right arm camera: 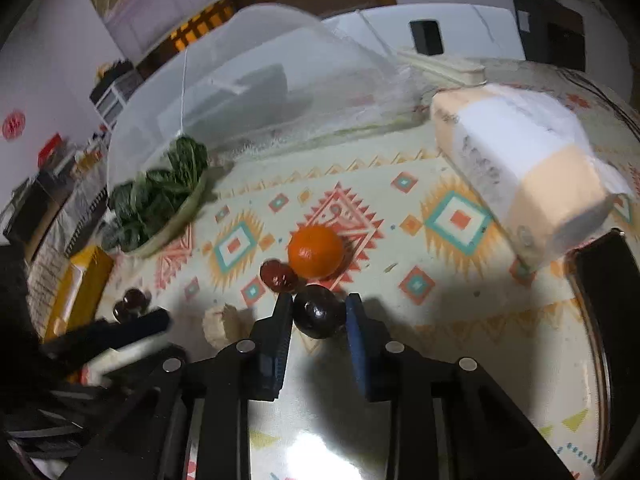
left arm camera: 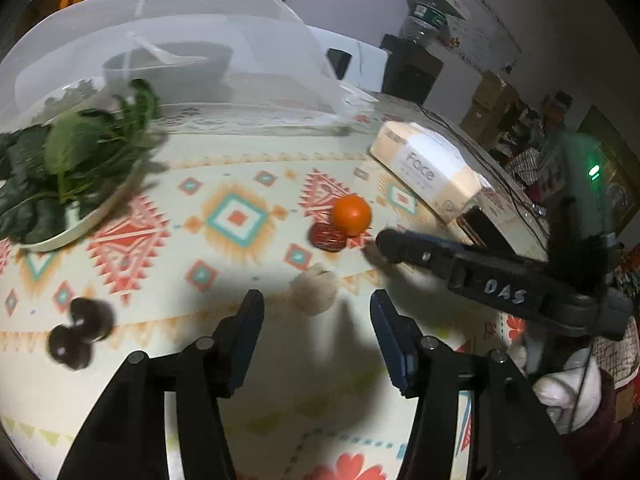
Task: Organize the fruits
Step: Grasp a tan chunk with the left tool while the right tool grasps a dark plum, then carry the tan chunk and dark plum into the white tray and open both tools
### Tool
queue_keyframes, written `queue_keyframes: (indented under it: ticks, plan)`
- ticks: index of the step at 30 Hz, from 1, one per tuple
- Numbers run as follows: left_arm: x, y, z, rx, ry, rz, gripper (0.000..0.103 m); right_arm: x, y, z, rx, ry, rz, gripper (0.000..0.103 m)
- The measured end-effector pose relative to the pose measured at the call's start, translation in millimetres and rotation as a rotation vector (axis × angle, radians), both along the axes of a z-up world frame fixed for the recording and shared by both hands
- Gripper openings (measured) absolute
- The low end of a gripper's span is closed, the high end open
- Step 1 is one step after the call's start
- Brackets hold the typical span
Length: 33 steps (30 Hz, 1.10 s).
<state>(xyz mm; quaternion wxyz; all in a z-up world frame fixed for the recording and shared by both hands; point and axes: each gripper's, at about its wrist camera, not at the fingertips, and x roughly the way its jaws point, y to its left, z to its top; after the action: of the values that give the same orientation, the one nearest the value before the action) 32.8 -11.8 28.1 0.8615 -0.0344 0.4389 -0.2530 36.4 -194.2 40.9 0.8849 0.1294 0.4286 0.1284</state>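
In the right wrist view my right gripper [right arm camera: 319,312] is shut on a dark round fruit [right arm camera: 319,316], both pads against its sides, low over the patterned tablecloth [right arm camera: 452,320]. Just beyond it lie a red date [right arm camera: 277,275] and an orange [right arm camera: 316,251]. In the left wrist view my left gripper [left arm camera: 316,308] stands open, with a beige round item [left arm camera: 314,288] lying untouched between its fingertips. The orange [left arm camera: 351,215] and the red date [left arm camera: 326,236] sit farther ahead. The right gripper [left arm camera: 384,242] reaches in from the right beside them. Two dark round fruits [left arm camera: 80,330] lie at the left.
A plate of leafy greens [left arm camera: 60,176] stands at the left under the edge of a white mesh food cover [left arm camera: 180,40]. A tissue box [left arm camera: 424,168] lies at the right, with a dark flat object [right arm camera: 600,300] beside it. A yellow box [right arm camera: 80,280] sits far left.
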Motion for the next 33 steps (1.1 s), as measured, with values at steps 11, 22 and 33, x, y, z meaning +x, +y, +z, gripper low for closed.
queue_keyframes:
  ticks: [11,22,33]
  plan:
    - [11,-17,-15,0.06,0.01,0.027,0.018,-6,5,6,0.033,-0.023,0.007,0.029]
    - [-54,147,63,-0.046,-0.075,0.24,0.018,-35,76,37,0.334,0.05,0.19,0.029]
    - [-81,344,64,-0.011,-0.039,0.561,0.018,-45,265,48,0.36,0.134,0.459,0.029]
